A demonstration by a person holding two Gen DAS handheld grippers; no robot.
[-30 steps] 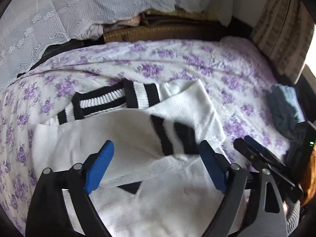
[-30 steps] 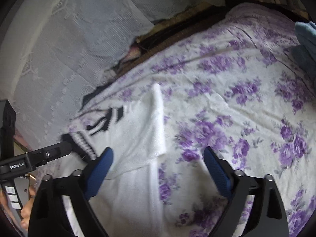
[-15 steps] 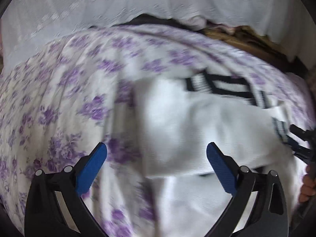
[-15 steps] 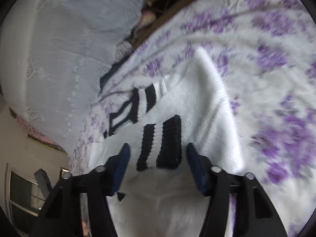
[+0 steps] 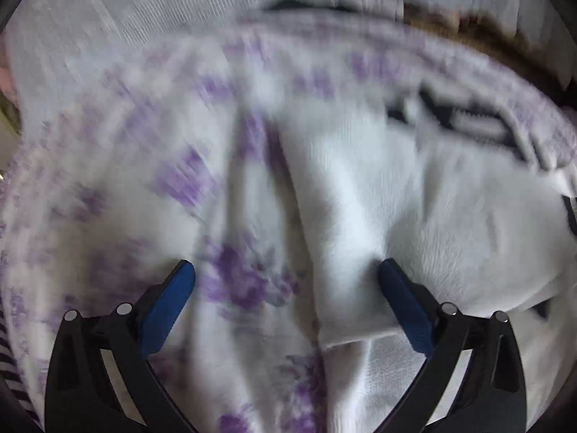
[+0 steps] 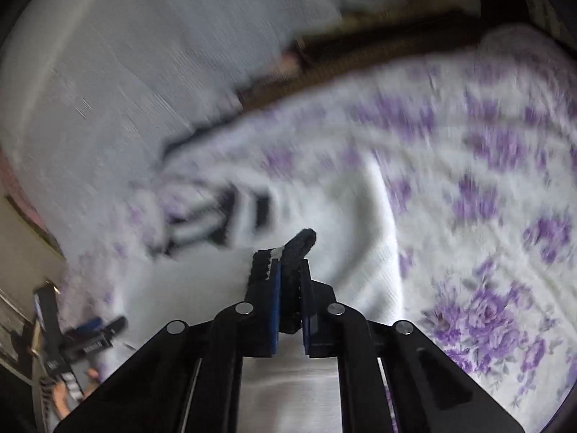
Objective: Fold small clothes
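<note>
A small white knit sweater point(image 5: 378, 195) with black stripes lies on the purple-flowered bedspread point(image 5: 173, 180). My left gripper point(image 5: 285, 288) is open, low over the sweater's left edge, one finger over the bedspread and one on the white fabric. My right gripper point(image 6: 290, 270) is shut on the sweater's black-striped cuff point(image 6: 299, 243), which sticks up between the pads. The rest of the sweater point(image 6: 346, 238) spreads out beyond it. Both views are blurred.
A white lace cover point(image 6: 151, 72) hangs behind the bed, also in the left view point(image 5: 216, 7). A dark brown gap point(image 6: 378, 47) runs between them. The left gripper's handle and a hand point(image 6: 68, 357) show at lower left.
My right gripper has closed on the black-striped cuff and lifted it. My left gripper has swung left along the sweater's edge and dropped closer to the bed, still open.
</note>
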